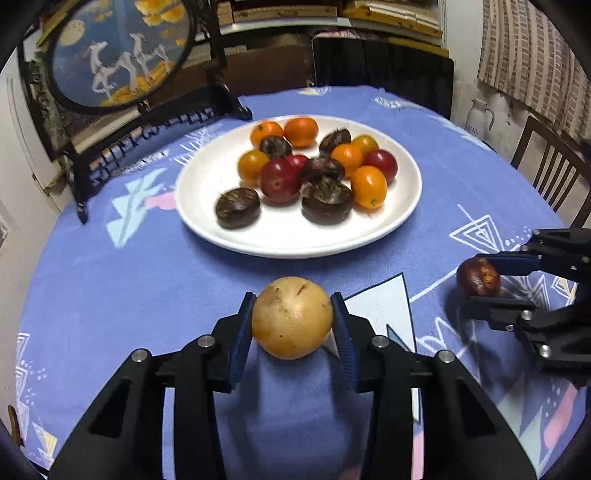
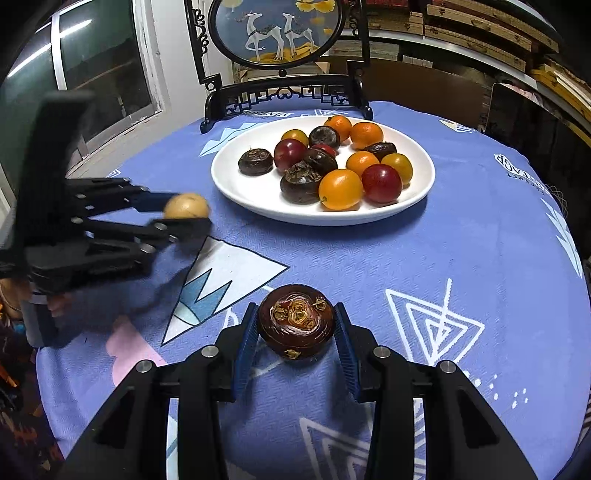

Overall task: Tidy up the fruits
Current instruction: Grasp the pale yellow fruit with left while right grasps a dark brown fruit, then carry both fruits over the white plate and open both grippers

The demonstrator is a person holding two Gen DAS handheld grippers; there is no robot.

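My left gripper (image 1: 293, 317) is shut on a round tan fruit (image 1: 291, 318), its blue pads pressing both sides just above the cloth. From the right wrist view the same fruit (image 2: 186, 206) shows at the left, held in the left gripper (image 2: 184, 214). My right gripper (image 2: 296, 325) is shut on a dark brown water chestnut (image 2: 296, 320). In the left wrist view that chestnut (image 1: 478, 277) sits at the right, in the right gripper (image 1: 480, 284). A white plate (image 1: 288, 236) (image 2: 266, 206) farther back holds several orange, red and dark brown fruits.
A round table under a blue patterned cloth (image 1: 129, 280) carries everything. A black framed deer screen (image 2: 277, 33) stands behind the plate. A wooden chair (image 1: 546, 166) is at the right beyond the table edge, a window (image 2: 99, 62) at the left.
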